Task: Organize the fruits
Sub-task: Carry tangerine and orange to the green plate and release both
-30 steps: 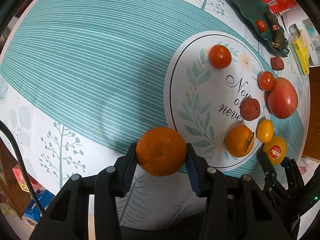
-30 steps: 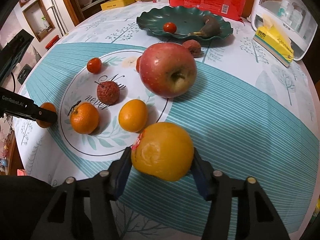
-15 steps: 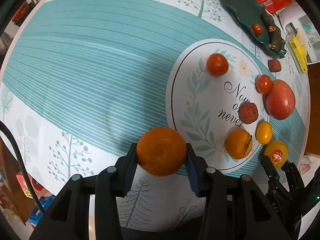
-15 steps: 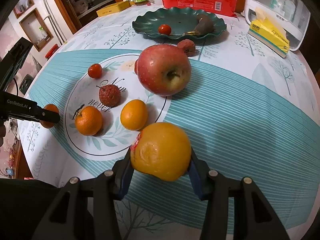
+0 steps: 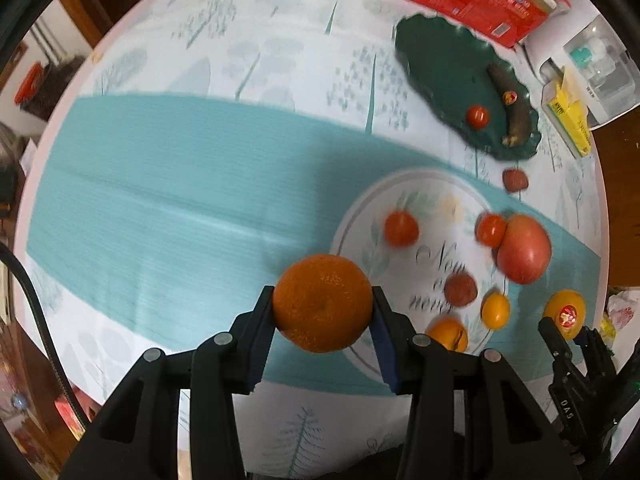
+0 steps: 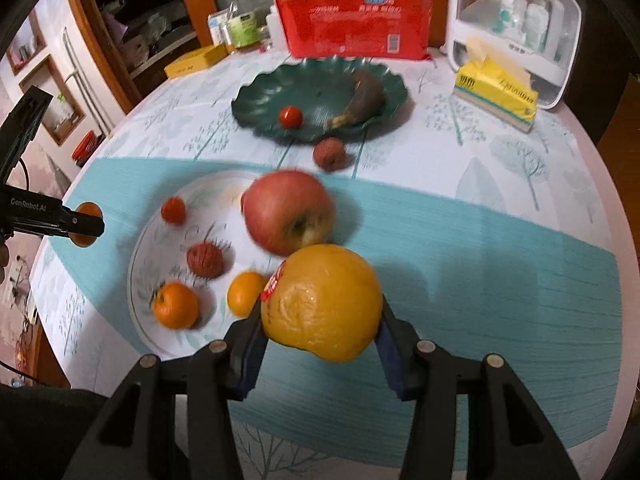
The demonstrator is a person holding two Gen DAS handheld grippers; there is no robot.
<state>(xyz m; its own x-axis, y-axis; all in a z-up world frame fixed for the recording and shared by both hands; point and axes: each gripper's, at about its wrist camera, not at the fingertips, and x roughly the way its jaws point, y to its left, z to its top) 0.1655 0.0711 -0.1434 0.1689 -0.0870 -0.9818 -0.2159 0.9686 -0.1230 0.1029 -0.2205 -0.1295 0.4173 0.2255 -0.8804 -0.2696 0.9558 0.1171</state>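
My left gripper (image 5: 323, 312) is shut on a dark orange mandarin (image 5: 322, 307) and holds it above the teal tablecloth, left of the printed white circle. My right gripper (image 6: 320, 320) is shut on a yellow-orange orange with a red sticker (image 6: 322, 302), held above the cloth. On the table lie a red apple (image 6: 288, 211), two lychees (image 6: 205, 260) (image 6: 329, 154), a small mandarin (image 6: 176, 306), a kumquat-like orange (image 6: 245, 294) and small tomatoes (image 6: 173, 210). The green scalloped plate (image 6: 264, 98) at the back holds a tomato (image 6: 290, 117) and a dark banana (image 6: 362, 98).
A red package (image 6: 356, 26), a white plastic box (image 6: 516, 16), a yellow tissue pack (image 6: 496, 94) and a yellow carton (image 6: 196, 62) stand at the table's far edge. The round table's edge runs close at the left and front.
Both grippers have risen and tilted up with their fruits, so more of the far table shows. The view is motion-blurred. Both grips are unchanged.
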